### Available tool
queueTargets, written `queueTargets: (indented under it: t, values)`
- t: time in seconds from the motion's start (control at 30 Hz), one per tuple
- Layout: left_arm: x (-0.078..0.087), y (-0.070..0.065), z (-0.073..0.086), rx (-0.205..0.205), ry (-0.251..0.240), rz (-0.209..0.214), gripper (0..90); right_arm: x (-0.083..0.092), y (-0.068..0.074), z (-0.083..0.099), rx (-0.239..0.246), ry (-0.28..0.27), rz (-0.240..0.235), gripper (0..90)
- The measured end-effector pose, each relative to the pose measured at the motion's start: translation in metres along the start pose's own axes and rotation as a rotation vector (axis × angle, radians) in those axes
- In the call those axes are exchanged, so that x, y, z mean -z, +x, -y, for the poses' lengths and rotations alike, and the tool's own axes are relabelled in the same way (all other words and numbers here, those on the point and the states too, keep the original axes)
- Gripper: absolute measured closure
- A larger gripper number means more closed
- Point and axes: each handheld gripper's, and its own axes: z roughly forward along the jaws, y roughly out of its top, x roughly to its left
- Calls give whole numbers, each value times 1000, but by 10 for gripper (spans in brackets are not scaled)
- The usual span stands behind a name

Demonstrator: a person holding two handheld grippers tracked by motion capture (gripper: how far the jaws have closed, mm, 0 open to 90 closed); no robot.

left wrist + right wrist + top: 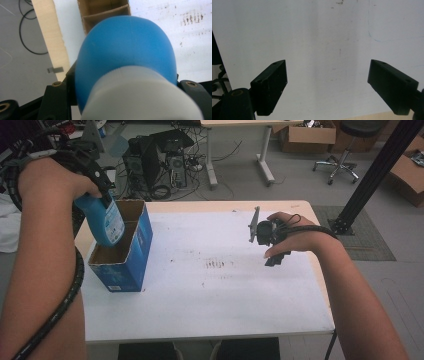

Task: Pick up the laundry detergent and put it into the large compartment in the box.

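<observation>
A white cap [142,97] and the rounded shoulder of a blue bottle [125,47] sit closest to the lens in the left gripper view, clamped between the black jaws of the left hand-held gripper [102,190]. From above, the bottle [106,220] hangs base-down over the open top of a blue cardboard box [131,255] at the left edge of the white surface [220,295]. The right hand-held gripper [328,85] hovers over bare surface, jaws wide apart and holding nothing.
</observation>
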Motion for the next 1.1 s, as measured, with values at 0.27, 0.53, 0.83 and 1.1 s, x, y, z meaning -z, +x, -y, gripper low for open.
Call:
queueTargets:
  t: [0.27, 0.53, 0.83, 1.1]
  values:
    - [-23, 2, 0, 9, 16, 21, 404, -1, 0, -2, 5, -1, -1, 159]
    - [-48, 7, -1, 10, 36, 24, 403, -1, 1, -3, 8, 3, 1, 159]
    - [-77, 10, 0, 13, 51, 39, 404, -2, 0, -3, 6, 4, 1, 159]
    - [-104, 10, 0, 11, 59, 49, 404, -3, 1, -2, 2, 2, 0, 159]
